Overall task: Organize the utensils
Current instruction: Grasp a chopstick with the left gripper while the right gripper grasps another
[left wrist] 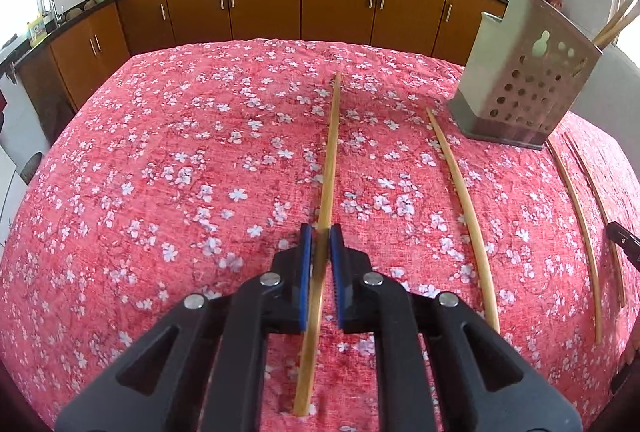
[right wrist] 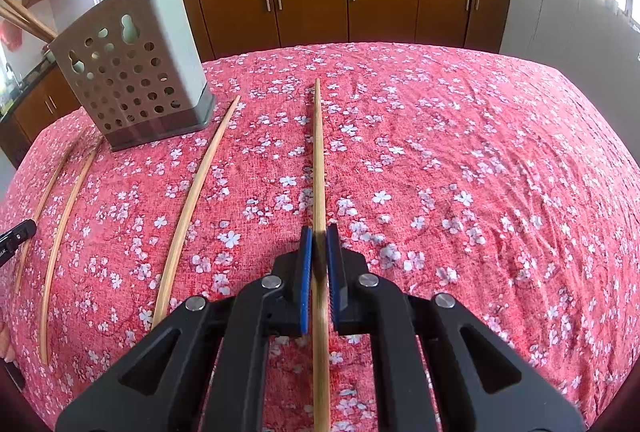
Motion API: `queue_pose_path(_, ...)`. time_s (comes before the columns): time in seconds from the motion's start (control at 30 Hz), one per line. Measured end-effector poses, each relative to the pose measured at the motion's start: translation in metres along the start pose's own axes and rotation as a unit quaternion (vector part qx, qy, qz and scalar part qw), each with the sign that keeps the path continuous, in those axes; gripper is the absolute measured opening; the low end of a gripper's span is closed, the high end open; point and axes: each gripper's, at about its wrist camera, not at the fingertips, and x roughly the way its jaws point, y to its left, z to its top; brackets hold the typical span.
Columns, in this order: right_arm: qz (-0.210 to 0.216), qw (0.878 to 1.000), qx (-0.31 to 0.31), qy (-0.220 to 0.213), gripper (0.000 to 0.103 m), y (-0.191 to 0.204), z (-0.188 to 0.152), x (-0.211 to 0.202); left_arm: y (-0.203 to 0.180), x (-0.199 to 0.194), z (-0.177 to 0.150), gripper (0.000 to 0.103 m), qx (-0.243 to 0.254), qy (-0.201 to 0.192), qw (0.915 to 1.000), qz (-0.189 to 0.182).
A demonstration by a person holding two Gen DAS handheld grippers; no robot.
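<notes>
While each gripper clamps its own chopstick, the left gripper [left wrist: 321, 232] pinches one chopstick [left wrist: 330, 151] and the right gripper [right wrist: 319, 232] another [right wrist: 318, 159]. Loose chopsticks [right wrist: 192, 207] lie between them beside the perforated holder [right wrist: 136, 79]; the floral tablecloth [right wrist: 480, 171] runs bare to its far edge.

Left of my left gripper [left wrist: 320, 232]: open table [left wrist: 160, 171], nothing standing.
Between my grippers: perforated holder [left wrist: 528, 79] (chopsticks upright inside), loose chopsticks [left wrist: 464, 199] flat beside it.
Right of my right gripper [right wrist: 319, 232]: bare cloth.
</notes>
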Motion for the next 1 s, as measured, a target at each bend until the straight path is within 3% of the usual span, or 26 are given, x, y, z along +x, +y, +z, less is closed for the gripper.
queue_pose_path(1.0,-0.002,1.0,0.001,0.0,0.009,0.005,-0.0051,-0.0004,-0.0022,0.0009,-0.0003,0.014,-0.001,0.0,1.0,-0.002)
